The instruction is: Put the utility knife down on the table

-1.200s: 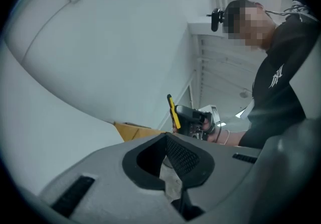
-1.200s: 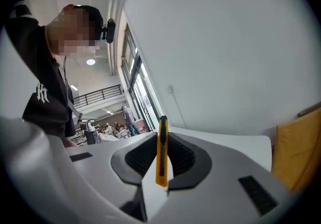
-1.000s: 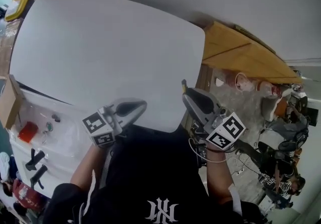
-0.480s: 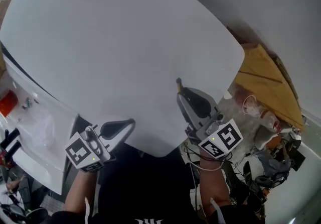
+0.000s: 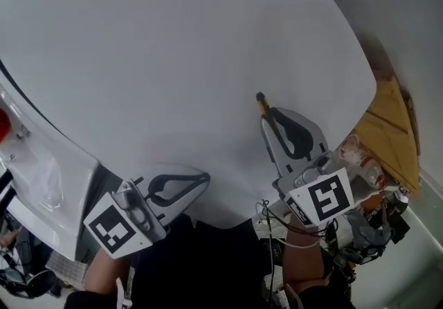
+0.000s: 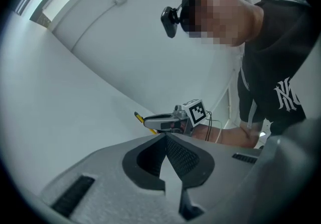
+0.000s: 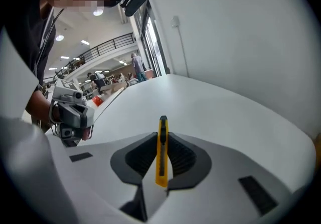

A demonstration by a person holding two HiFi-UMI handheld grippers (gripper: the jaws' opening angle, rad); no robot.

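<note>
Holding the yellow utility knife (image 7: 162, 150) clamped in my right gripper (image 5: 267, 118), long axis along the jaws, tip pointing forward over the white table (image 5: 173, 58), which I judge lies just beneath. My left gripper (image 5: 202, 180), pinched together and empty, waits well apart.

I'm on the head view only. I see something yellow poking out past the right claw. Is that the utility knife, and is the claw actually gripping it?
Observer: Yes. In the right gripper view the right claw is shut on the yellow utility knife, which stands on edge between the jaws with its tip pointing forward.
Operator: And the left claw, is anything in it?
Observer: No. The left gripper view shows the left claw with its jaws together and nothing between them.
</note>
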